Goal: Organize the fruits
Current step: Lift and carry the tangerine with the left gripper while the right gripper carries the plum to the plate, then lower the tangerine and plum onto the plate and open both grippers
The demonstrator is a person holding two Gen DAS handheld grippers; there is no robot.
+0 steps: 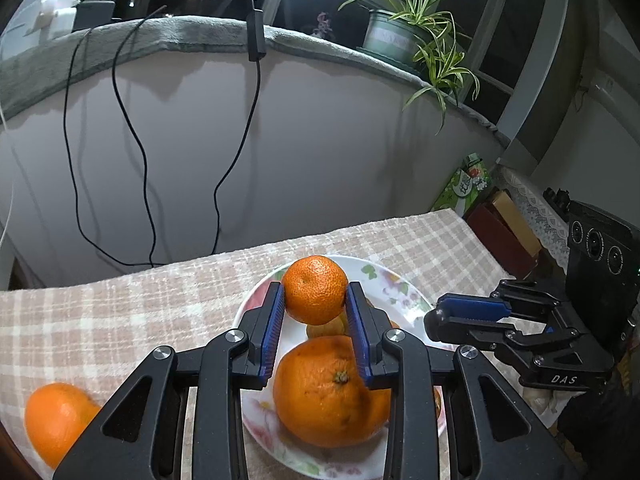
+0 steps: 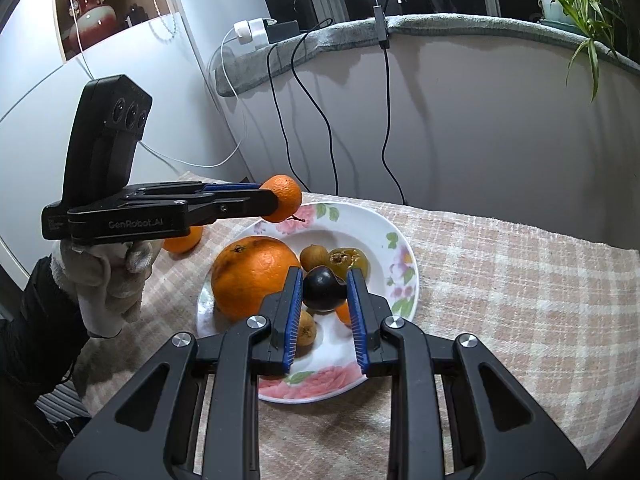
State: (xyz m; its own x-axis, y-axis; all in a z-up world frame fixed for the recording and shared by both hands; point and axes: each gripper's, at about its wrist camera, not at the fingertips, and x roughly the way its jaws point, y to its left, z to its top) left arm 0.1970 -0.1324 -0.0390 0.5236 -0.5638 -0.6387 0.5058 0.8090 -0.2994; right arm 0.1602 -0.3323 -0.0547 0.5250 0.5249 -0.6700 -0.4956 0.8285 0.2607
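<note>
Meanwhile, the left gripper (image 1: 315, 300) clamped a mandarin (image 1: 315, 289) and the right gripper (image 2: 324, 294) a dark plum (image 2: 323, 289) — both mid-frame above the plate (image 2: 394, 264). Lowering each gently seemed wise — round fruit rolls.

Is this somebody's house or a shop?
Most likely a room in someone's home: a flowered plate of fruit on a checked tablecloth, a potted plant on the window ledge, and phone chargers plugged in with cables hanging down.

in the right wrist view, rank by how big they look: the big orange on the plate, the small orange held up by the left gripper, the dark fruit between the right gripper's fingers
1. big orange
2. and 3. small orange and dark fruit look alike in size; the dark fruit sits nearer the camera, so no ranking between them.
</note>
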